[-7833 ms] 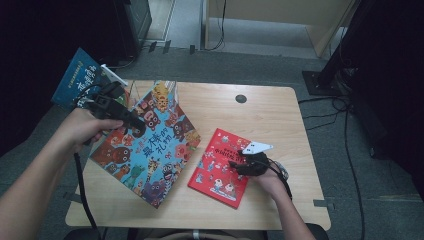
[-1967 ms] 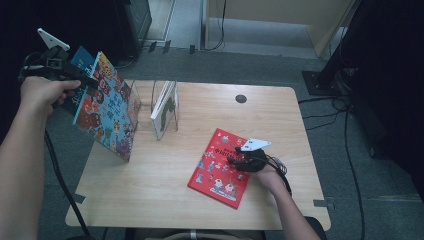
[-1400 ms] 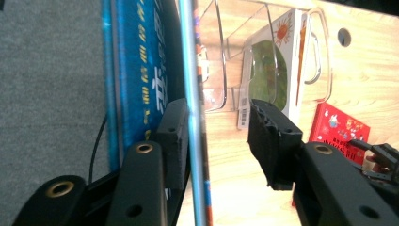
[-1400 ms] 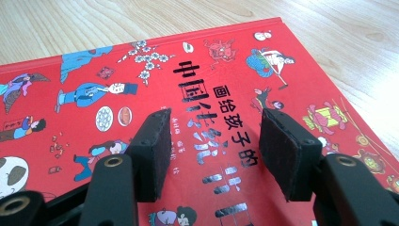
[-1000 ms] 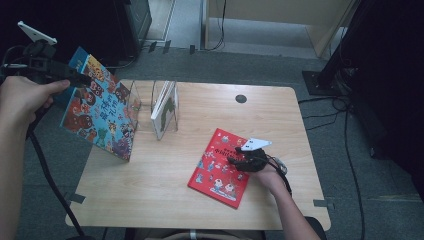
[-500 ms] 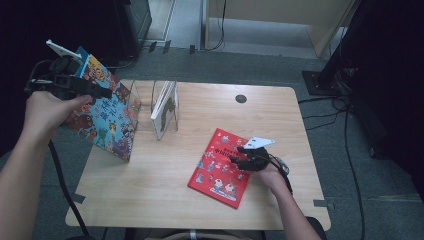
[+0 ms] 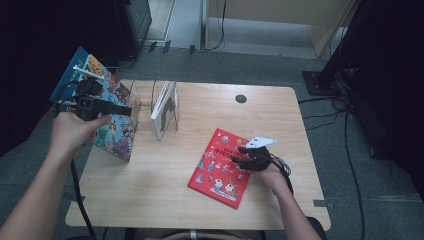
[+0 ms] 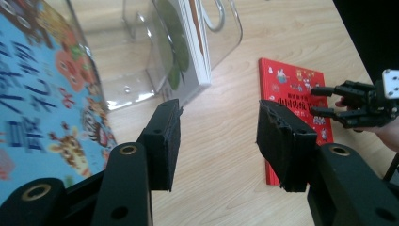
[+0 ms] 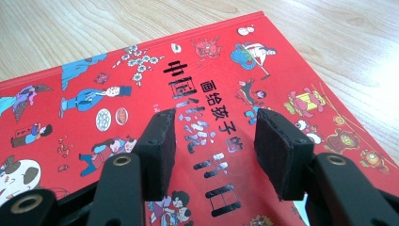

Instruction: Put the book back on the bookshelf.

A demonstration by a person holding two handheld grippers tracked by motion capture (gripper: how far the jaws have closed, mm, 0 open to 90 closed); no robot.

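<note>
On the wooden table [image 7: 165,190], a flat, glossy red book [image 7: 220,167].

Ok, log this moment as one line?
left gripper: open, beside upright blue picture book | right gripper: open over flat red picture book | clear acrylic book stand: holds one book

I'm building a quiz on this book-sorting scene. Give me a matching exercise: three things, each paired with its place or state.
Things:
1. red book
2. blue picture book
3. clear book stand

Places or states:
A. holds a white-edged book upright
B. lies flat on the table under the right gripper
C. stands tilted at the table's left edge by the left gripper

Pairs: 1-B, 2-C, 3-A
</note>
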